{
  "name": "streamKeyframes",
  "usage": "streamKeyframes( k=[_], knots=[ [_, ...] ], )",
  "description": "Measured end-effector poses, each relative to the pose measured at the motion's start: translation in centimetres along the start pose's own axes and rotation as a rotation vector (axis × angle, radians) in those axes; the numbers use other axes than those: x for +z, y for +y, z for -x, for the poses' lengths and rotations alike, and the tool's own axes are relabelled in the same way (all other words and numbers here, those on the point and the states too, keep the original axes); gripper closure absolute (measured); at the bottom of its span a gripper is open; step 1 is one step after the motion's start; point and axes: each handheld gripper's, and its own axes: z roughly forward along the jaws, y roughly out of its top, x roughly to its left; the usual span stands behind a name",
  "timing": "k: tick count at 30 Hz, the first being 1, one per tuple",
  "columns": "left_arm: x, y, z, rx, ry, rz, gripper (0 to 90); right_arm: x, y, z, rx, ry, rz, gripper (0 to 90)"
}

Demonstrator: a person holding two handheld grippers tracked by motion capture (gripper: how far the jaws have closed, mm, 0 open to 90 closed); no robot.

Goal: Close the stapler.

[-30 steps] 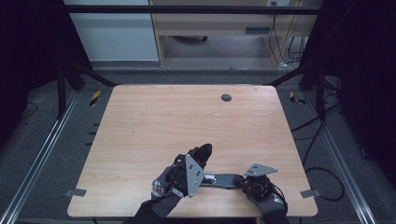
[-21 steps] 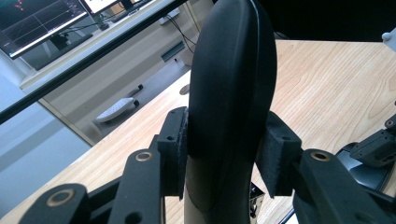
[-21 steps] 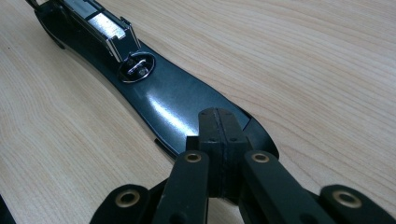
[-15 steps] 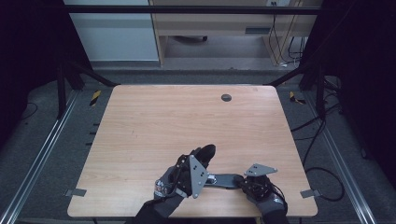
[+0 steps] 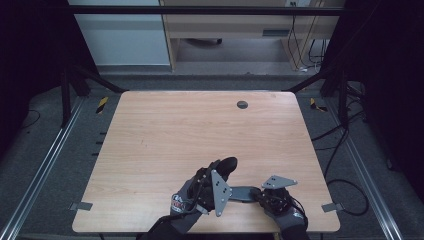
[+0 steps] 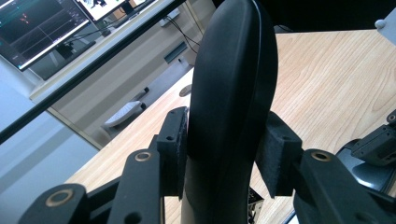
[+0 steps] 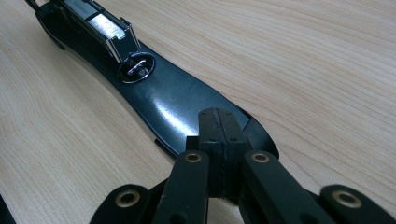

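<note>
High view: the wooden table (image 5: pixel 165 145) carries one work item, a black stapler, at its near edge, between the person's two gloved hands. A small dark grommet (image 5: pixel 242 104) sits at the far centre, well apart from the work.

The stapler is swung open. Its base (image 5: pixel 243 194) lies flat on the table, pointing right. Its top arm (image 5: pixel 226 166) is raised and tilts toward the far side.

The left gripper (image 5: pixel 218 176) grasps the top arm. In the left gripper view both pads (image 6: pixel 174 149) press against the sides of the rounded black shell (image 6: pixel 233 84); the jaws are partly closed around it.

The right gripper (image 5: pixel 260 194) is clenched fully, with nothing between its pads. In the right gripper view the closed tips (image 7: pixel 219 135) bear down on the near end of the glossy base (image 7: pixel 177 100), pinning it to the table. The metal staple channel (image 7: pixel 105 25) and the anvil (image 7: pixel 135 69) are exposed farther along.

Risks from this position:
- The shell is smooth and curved. Weak pad pressure may let it slip, and the top arm would likely snap down onto the base.
- The right tips rest on a glossy surface. A sideways load from the left hand may skid them off, freeing the base to pivot or lift.
- Swinging the top arm further may overstrain the hinge.
</note>
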Motion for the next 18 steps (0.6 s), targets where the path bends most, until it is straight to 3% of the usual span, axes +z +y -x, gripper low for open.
streamKeyframes(
  k=[18],
  knots=[
    [0.4, -0.1, 1.1, 0.038, 0.035, 0.011, 57.7, 0.0, 0.0, 0.0, 0.009, -0.002, 0.005, 90.0]
  ],
)
